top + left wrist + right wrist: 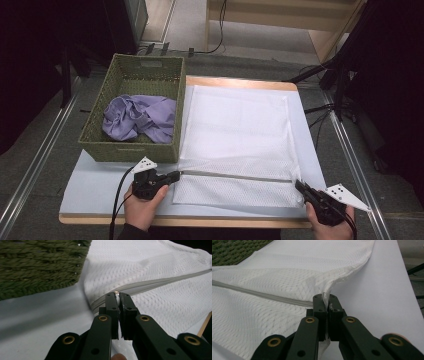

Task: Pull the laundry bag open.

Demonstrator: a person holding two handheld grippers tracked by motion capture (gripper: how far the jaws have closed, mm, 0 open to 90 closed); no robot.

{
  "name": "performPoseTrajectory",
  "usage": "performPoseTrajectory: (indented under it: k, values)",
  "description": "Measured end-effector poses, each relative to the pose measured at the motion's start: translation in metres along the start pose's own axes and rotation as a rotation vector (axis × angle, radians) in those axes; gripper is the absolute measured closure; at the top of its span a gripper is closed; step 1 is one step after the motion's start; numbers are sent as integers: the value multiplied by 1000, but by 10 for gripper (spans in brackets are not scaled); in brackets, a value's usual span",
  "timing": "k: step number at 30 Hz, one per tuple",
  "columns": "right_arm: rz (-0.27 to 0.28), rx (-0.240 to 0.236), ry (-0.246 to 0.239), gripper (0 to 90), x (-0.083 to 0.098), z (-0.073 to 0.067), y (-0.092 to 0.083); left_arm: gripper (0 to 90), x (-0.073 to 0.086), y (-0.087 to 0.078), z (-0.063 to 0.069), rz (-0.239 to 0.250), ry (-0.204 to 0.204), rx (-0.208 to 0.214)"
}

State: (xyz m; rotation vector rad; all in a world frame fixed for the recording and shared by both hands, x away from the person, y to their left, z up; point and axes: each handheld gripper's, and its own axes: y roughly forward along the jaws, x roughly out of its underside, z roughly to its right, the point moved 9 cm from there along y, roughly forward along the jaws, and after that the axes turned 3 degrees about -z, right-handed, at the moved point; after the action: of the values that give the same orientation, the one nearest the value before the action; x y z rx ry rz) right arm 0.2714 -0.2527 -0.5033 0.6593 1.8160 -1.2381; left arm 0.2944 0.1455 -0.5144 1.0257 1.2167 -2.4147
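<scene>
A white mesh bag (235, 140) with a fine diamond-weave pattern and a pale grey zipper (235, 175) spreads across the centre of the frame on a light blue-white table (95, 187) edged in tan wood. At upper left, an olive-green woven basket (131, 149) holds a crumpled lavender cloth (140, 117). Two black grippers, the left gripper (175, 175) and right gripper (300, 186), carry brass-coloured rivets and white dotted plates at the bottom edge.

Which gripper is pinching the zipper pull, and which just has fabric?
The left gripper pinches the metal zipper pull; the right gripper clamps the mesh bag at its edge.
</scene>
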Motion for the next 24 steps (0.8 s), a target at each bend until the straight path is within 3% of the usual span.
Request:
performPoseTrajectory:
  k: [19, 21, 24]
  values:
    - [-4, 0, 5, 884, 1, 2, 1, 881, 3, -8, -12, -10, -7, -8]
    - [-6, 3, 4, 884, 1, 2, 1, 882, 4, -8, -14, -12, -2, -27]
    - [-6, 0, 18, 884, 2, 5, 0, 881, 5, -10, -16, -12, -15, -11]
